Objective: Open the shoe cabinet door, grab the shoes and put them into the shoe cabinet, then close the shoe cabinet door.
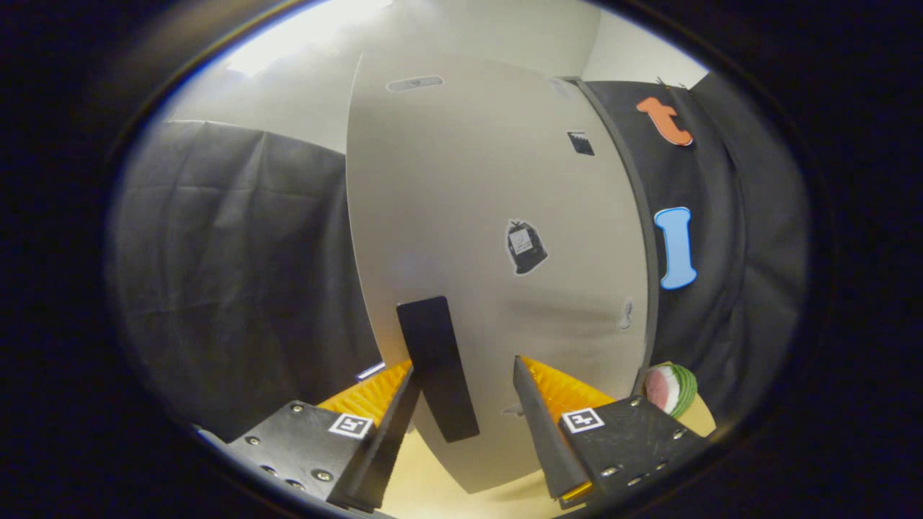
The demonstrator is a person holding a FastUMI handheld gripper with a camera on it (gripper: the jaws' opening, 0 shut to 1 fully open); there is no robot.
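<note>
The shoe cabinet door (476, 216) is a pale grey panel standing close ahead of me, with a dark edge down its right side. A flat black handle strip (431, 339) runs down its lower part. My gripper (465, 369) is open, and the handle sits between the fingers. The handle lies right against the left finger (393, 425), while the right finger (537, 418) stands well apart from it. A small dark sticker (525, 247) is on the door above the right finger.
Black cloth (238, 274) hangs to the left of the door and on its right. A round red, white and green object (670, 389) lies by the door's lower right corner. A light wooden floor (433, 490) shows under the fingers.
</note>
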